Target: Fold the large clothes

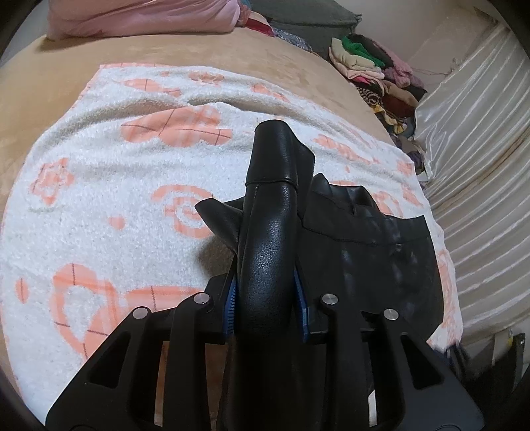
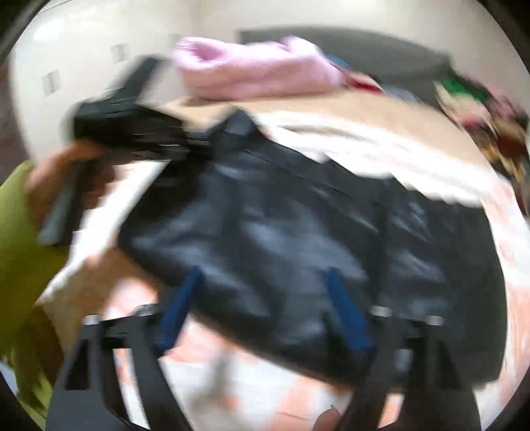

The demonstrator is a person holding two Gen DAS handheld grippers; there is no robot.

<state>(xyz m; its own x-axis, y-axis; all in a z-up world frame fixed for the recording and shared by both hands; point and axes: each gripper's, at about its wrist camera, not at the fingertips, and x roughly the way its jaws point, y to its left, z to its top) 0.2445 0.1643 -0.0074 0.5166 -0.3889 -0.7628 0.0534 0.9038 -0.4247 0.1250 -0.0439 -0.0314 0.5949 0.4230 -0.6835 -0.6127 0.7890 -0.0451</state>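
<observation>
A black leather-like garment [image 1: 381,258] lies on a white towel with orange patterns [image 1: 116,185]. My left gripper [image 1: 266,291] is shut on a rolled sleeve or fold of it [image 1: 275,185], which sticks up past the blue pads. The right wrist view is blurred. In it my right gripper [image 2: 263,278] stands open just above the garment's near edge [image 2: 281,225], with nothing pressed between its blue fingers [image 2: 344,308]. At the upper left of that view a hand [image 2: 59,165] in a green sleeve [image 2: 20,248] holds the left gripper [image 2: 126,122].
The towel lies on a tan bed cover [image 1: 49,83]. A pink bundle [image 1: 139,16] sits at the far edge. A heap of mixed clothes [image 1: 374,73] is at the far right, beside cream satin fabric [image 1: 480,132].
</observation>
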